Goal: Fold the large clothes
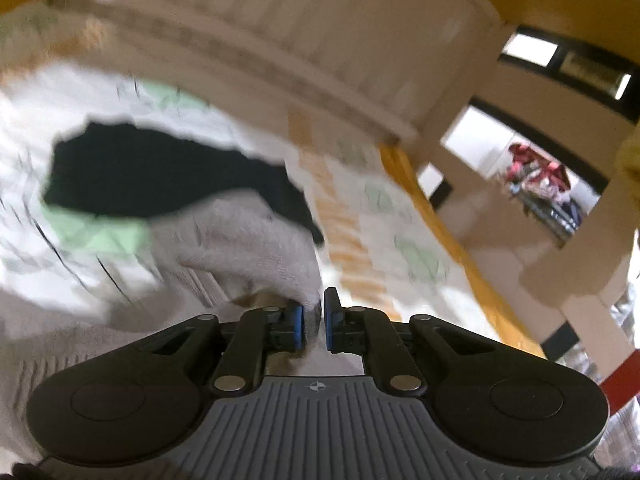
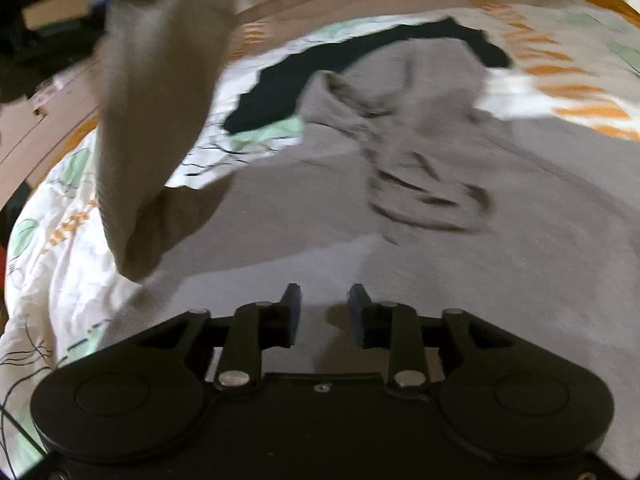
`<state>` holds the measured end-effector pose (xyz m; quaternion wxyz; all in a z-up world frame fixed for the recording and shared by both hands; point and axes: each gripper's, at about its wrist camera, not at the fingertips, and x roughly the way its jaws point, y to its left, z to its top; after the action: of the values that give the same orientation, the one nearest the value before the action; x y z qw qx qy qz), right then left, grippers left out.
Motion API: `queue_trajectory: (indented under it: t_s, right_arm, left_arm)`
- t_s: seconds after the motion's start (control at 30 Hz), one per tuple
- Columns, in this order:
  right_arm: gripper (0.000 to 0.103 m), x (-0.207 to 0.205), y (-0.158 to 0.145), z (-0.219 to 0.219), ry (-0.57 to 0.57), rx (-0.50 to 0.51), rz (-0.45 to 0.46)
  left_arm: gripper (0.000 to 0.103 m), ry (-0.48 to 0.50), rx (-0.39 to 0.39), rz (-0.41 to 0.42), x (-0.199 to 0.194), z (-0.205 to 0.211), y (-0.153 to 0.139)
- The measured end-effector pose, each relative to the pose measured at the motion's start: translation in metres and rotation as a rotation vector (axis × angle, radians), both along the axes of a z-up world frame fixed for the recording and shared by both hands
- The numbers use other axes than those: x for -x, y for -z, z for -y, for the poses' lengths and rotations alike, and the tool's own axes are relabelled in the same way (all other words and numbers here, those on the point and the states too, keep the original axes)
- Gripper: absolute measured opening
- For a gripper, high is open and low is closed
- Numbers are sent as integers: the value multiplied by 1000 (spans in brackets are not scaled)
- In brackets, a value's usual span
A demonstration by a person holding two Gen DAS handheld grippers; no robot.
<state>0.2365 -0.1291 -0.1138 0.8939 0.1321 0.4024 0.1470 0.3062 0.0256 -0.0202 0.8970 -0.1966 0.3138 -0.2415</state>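
A large grey sweatshirt lies spread on a patterned bedsheet, with its hood crumpled near the middle. My left gripper is shut on the end of the grey sleeve and holds it raised; that lifted sleeve also shows in the right wrist view, hanging from the upper left. My right gripper is open and empty, low over the sweatshirt's flat body.
A black garment lies on the sheet behind the sweatshirt, also in the left wrist view. A beige headboard and bed posts stand beyond. The bed's yellow edge runs on the right. A black cable lies at lower left.
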Motion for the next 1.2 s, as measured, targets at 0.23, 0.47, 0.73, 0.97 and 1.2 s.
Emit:
queue_trajectory:
  t_s: [0.23,0.47,0.73,0.97,1.2]
  right_arm:
    - [56,19,4,31,54,-45,-10]
    - [68,28,2,45,79,-24,10]
    - [73,23,-3,47,125,44,25]
    - [75,17,-21,41,106,82,89]
    - [76,-10,-17,-3,11,196,130]
  left_arm:
    - [30,71,-101,-140,-3,52,50]
    - [49,70,-132,-5,35,28,28]
    - [55,34,-206,12,55,-5,34]
    - [56,-43,-282,-69,66,-42,64]
    - [55,-108,-170,-186,69,-90,102]
